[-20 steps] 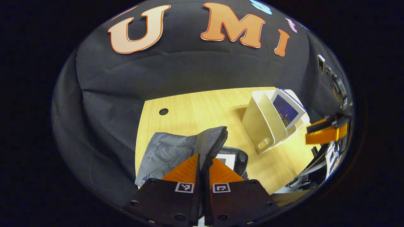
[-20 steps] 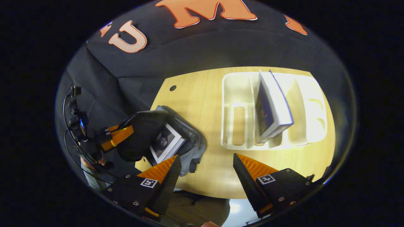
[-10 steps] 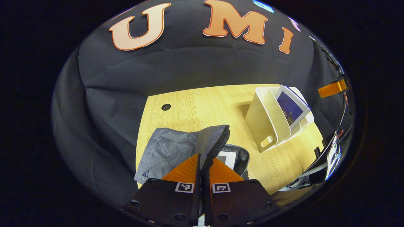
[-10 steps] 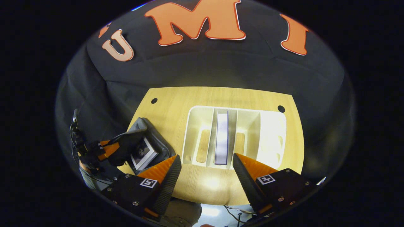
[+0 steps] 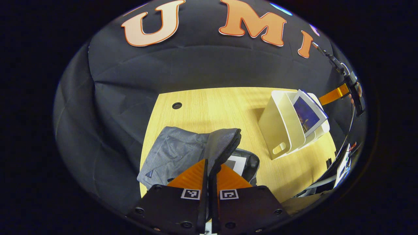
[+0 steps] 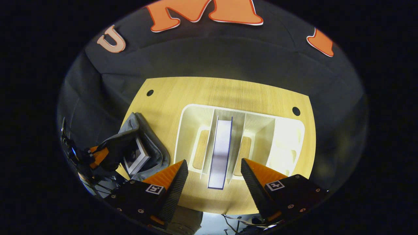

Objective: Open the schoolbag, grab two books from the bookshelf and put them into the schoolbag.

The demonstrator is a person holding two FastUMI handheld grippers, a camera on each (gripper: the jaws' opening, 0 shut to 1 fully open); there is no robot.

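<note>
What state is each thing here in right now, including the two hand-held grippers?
Schoolbag: open, flap held up.
Book in the schoolbag: already inside.
Book in the bookshelf: standing in a middle slot.
Bookshelf: upright on the table, other slots empty.
Left hand-held gripper: shut on the schoolbag flap.
Right hand-held gripper: open, above the shelf book.

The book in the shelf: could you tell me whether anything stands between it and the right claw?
Nothing visible does. The right claw is open, with the book standing edge-on between two dividers of the bookshelf.
</note>
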